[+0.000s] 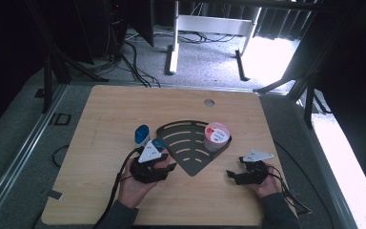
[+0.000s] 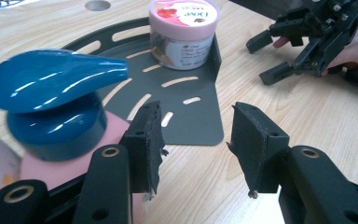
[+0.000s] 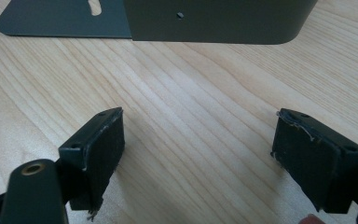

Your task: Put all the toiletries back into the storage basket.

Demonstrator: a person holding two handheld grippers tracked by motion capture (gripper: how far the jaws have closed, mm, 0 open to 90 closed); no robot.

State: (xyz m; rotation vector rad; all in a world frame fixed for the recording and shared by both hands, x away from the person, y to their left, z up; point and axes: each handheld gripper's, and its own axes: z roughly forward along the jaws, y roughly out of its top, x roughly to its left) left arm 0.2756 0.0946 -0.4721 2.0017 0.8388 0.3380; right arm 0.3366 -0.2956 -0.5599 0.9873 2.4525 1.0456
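Near the dark tray's (image 1: 190, 143) left edge, my left gripper (image 2: 196, 140) stood released beside the blue-capped bottle (image 2: 51, 102); right gripper (image 3: 198, 154) likewise released.

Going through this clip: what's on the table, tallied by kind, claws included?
Blue-capped bottles: 2
Pink-lidded jar: 1
Dark slotted tray: 1
Claws, both open, the left claw and the right claw: 2
Total: 6
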